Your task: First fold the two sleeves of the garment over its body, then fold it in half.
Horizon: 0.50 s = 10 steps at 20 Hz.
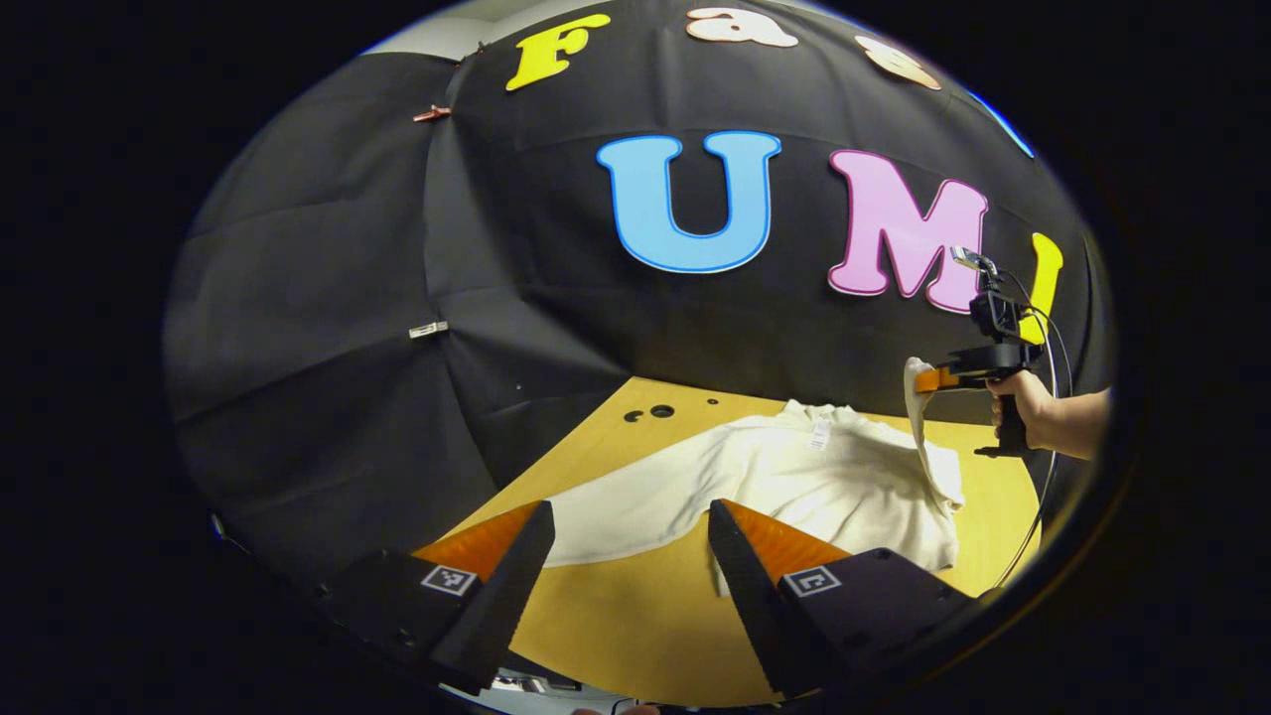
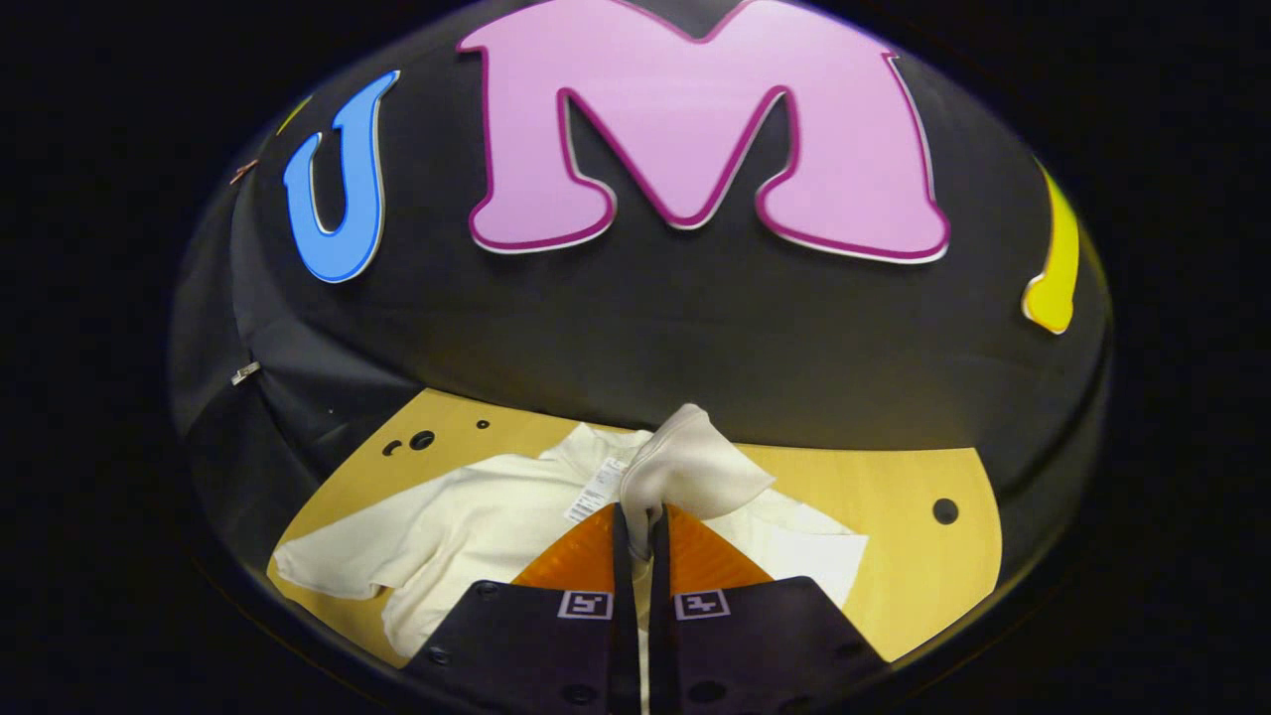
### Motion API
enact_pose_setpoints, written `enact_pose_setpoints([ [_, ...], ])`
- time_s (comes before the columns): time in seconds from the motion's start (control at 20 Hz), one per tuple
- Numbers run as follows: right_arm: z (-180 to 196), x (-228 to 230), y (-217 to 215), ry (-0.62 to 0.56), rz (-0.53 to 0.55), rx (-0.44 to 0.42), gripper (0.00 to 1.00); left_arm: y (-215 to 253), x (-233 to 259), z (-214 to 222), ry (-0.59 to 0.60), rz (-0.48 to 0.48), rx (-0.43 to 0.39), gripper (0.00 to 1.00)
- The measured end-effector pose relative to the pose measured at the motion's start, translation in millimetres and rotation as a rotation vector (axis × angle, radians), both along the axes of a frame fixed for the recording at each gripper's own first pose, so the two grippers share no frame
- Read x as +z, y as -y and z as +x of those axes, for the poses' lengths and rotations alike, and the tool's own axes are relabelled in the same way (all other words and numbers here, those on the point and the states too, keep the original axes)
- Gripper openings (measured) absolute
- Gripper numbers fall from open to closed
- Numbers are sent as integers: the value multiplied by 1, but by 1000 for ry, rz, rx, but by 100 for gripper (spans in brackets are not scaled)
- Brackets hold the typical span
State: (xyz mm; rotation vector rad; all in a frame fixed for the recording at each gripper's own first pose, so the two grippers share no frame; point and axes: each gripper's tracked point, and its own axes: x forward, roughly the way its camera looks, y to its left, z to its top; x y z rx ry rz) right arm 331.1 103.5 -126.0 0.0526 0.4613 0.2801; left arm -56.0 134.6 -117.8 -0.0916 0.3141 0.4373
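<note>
A cream short-sleeved garment (image 1: 794, 477) lies spread on the wooden table (image 1: 635, 616), its collar toward the back wall. My left gripper (image 1: 631, 531) hangs open above the table's near edge, just short of the flat sleeve (image 1: 616, 511). Farther right, the right gripper (image 1: 928, 380), held by a hand (image 1: 1033, 407), has lifted the other sleeve (image 1: 918, 417) off the table. In the right gripper view that gripper (image 2: 638, 516) is shut on the raised sleeve (image 2: 690, 467), with the garment's body (image 2: 487, 526) below it.
Small round holes (image 1: 650, 411) mark the tabletop at the back left, and one hole (image 2: 945, 511) sits at its right side. The black cloth wall stands close behind the table. A cable (image 1: 1053, 437) hangs from the right gripper.
</note>
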Motion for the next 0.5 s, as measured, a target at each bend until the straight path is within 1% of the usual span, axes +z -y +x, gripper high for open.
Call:
enact_pose_setpoints([
  [0.2, 9, -21, -61, -16, -32, 69, 8, -19, -11, -2, -6, -22, 38, 96],
  [0.35, 13, -39, -120, -29, -46, 134, 8, -31, -24, -5, -16, -35, 64, 96],
  [0.5, 15, -69, -179, -64, -77, 196, 8, -47, -35, -7, -28, -47, 98, 96],
])
